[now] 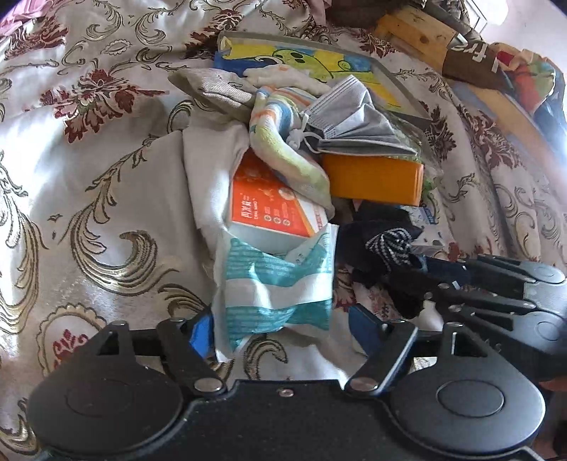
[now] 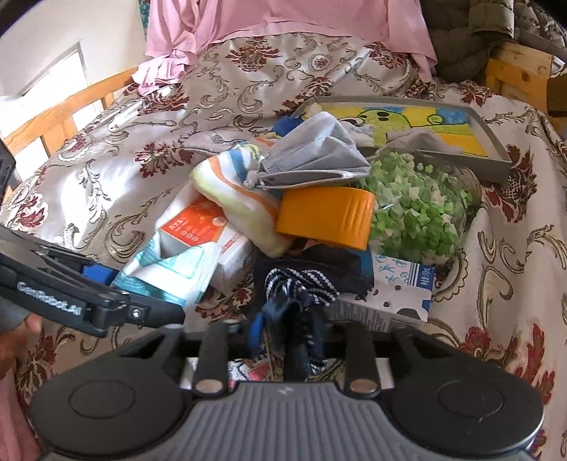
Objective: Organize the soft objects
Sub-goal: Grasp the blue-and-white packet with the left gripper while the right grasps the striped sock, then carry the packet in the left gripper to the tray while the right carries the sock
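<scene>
A heap lies on the flowered bedspread (image 1: 88, 177). My left gripper (image 1: 283, 331) stands open low in the left wrist view, with a white and teal plastic packet (image 1: 276, 283) between its blue fingertips (image 1: 200, 333); a gap shows on the packet's right side. My right gripper (image 2: 287, 337) is shut on a dark navy striped sock (image 2: 301, 283), which bunches between its fingers. In the left wrist view that gripper (image 1: 425, 283) reaches in from the right under the sock (image 1: 386, 244). A pastel striped cloth (image 1: 283, 142), a grey face mask (image 1: 354, 120) and a grey sock (image 1: 216, 88) lie further back.
An orange and white box (image 1: 269, 202), a jar of green paper stars (image 2: 418, 212) with an orange lid (image 2: 326, 216), and a blue and white carton (image 2: 389, 298) sit in the heap. A grey tray (image 2: 496, 156) with a cartoon picture stands behind. Pink cloth (image 2: 283, 21) and a wooden bed frame (image 2: 63, 117) border the bed.
</scene>
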`<state>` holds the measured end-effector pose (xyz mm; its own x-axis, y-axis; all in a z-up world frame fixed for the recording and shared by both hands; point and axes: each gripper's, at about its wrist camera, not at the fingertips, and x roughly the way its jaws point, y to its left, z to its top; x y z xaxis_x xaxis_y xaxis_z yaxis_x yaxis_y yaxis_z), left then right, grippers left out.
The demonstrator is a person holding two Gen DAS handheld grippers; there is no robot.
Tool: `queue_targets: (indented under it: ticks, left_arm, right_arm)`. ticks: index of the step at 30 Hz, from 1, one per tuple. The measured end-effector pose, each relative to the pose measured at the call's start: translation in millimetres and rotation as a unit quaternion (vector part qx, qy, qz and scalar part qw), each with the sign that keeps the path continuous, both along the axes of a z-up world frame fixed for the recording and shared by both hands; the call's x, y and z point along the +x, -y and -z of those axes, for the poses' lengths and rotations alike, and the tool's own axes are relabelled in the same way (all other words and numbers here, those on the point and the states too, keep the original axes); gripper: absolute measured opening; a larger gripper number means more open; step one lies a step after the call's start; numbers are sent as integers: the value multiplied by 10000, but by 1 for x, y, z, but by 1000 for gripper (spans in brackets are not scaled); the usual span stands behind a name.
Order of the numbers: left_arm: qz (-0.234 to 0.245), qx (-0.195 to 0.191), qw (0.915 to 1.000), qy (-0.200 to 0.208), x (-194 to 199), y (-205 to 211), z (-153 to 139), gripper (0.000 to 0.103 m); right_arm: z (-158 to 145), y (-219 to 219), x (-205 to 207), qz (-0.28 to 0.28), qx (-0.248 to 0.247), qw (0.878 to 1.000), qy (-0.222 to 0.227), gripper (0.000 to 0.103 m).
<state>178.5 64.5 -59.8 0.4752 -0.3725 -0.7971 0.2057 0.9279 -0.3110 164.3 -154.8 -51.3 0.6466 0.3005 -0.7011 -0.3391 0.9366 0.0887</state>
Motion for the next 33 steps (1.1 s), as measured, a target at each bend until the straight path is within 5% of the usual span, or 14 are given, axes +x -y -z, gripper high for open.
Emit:
queue_targets:
  ticks: [15, 20, 23, 33]
  left_arm:
    - [-693, -816, 9935, -378, 8, -19, 3, 85]
    - [-850, -769, 9925, -418, 13, -18, 8, 79]
    - [-839, -679, 9934, -384, 14, -15, 9, 69]
    - [-826, -525, 9944, -399, 15, -13, 9, 59]
  right_arm:
    - [14, -16, 7, -164, -457, 9988, 100, 52]
    - [14, -20, 5, -291, -472, 9984, 130, 34]
    - [14, -21, 4, -333, -508, 9980, 160, 30]
    - [11, -20, 2, -394, -511, 9977, 197, 14]
